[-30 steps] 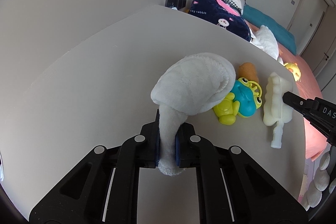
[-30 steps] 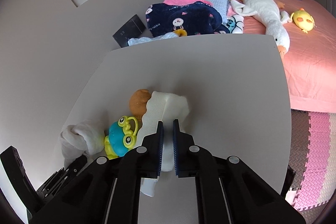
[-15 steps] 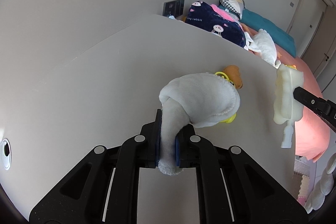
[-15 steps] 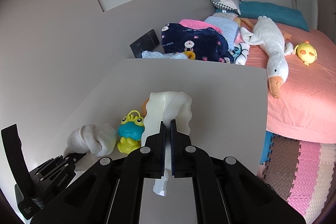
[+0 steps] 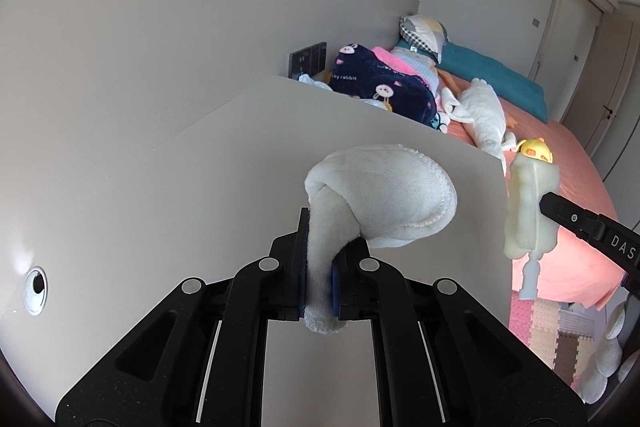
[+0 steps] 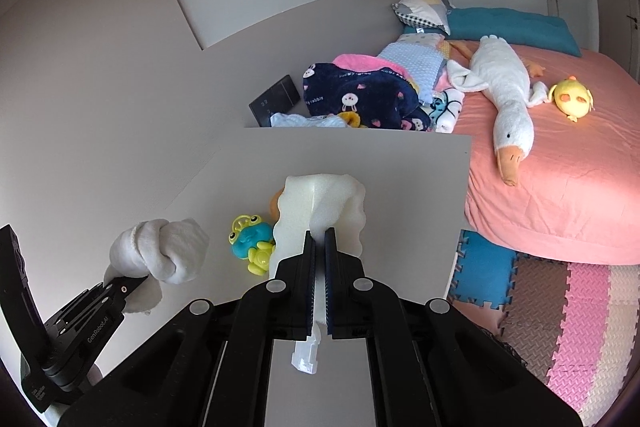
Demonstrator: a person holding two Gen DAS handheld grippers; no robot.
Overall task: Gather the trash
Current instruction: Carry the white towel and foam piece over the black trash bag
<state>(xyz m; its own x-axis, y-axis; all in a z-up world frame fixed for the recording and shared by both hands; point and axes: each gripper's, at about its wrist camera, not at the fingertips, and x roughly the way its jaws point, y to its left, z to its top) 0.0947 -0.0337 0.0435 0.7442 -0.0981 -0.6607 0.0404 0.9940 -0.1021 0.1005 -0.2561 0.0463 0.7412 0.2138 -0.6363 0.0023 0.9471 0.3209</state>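
Observation:
My left gripper [image 5: 319, 267] is shut on a knotted white cloth [image 5: 384, 195] and holds it above the grey table [image 5: 224, 163]; the cloth also shows in the right wrist view [image 6: 164, 251]. My right gripper [image 6: 319, 267] is shut on a cream foam sponge brush [image 6: 324, 203] with a white plastic handle, lifted off the table. That sponge brush shows in the left wrist view [image 5: 530, 203], to the right of the cloth.
A blue-and-yellow frog toy [image 6: 252, 241] and an orange toy [image 6: 274, 205] lie on the table [image 6: 400, 179]. A bed [image 6: 560, 167] with a plush goose [image 6: 506, 95], a yellow chick and blankets [image 6: 360, 95] stands beyond. Foam floor mats [image 6: 580, 311] lie at lower right. A cable hole [image 5: 35, 283] is at the table's left.
Both grippers have risen with their loads. The cloth and the sponge brush are now higher off the table, and the toys have dropped out of the left wrist view.

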